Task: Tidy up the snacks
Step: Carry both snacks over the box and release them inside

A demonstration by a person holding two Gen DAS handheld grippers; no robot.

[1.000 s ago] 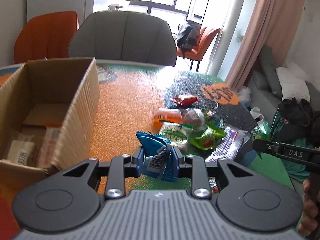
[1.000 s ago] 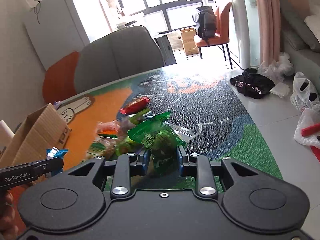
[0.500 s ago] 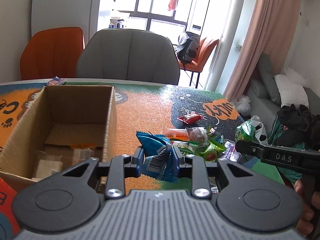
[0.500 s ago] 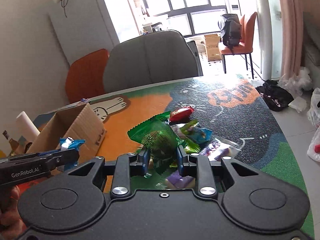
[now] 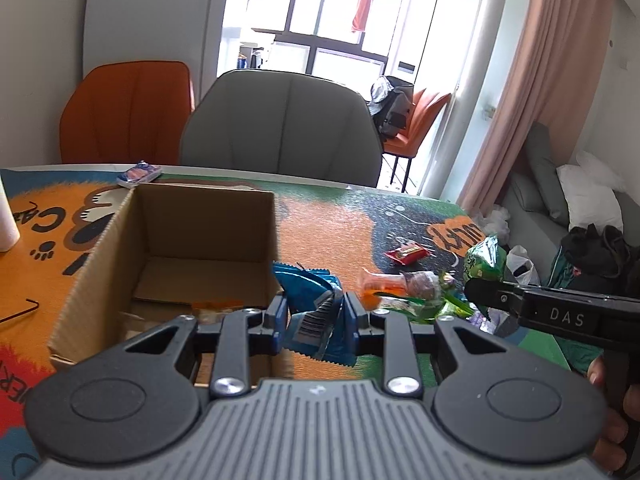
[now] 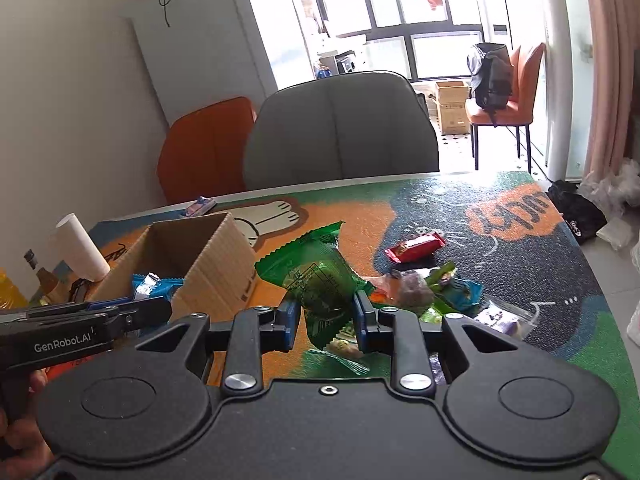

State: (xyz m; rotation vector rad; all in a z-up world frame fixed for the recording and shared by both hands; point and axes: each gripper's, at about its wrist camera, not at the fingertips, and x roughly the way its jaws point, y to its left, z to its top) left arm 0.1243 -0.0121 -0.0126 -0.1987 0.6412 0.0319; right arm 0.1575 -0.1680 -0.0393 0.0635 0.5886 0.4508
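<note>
While both packets are already off the surface [image 5: 328, 220], the step in hand reads as the carry to the cardboard box [image 5: 168, 240]: the left gripper [image 5: 316, 314] is clamped on a crumpled blue snack packet [image 5: 310, 308], and the right gripper [image 6: 326, 316] is pinched tight on a green snack packet [image 6: 316, 276]. In the left wrist view the blue packet hangs just at the box's near right corner, not yet over the opening; in the right wrist view the green packet is well to the right of the box, above the orange part of the mat. The remaining pile of snacks [image 6: 432, 288] and a red wrapped bar [image 6: 416, 246] lie loose on the dark part of the mat. Next, I judge, each gripper must travel left until its packet is clear of the corrugated wall and above the opening, then let go; the left one is closer and would likely go first, so the two do not crowd each other. Compared with a second ago, both views sit higher and farther back, the box has shifted toward the centre of the left view, and the grips are unchanged.
</note>
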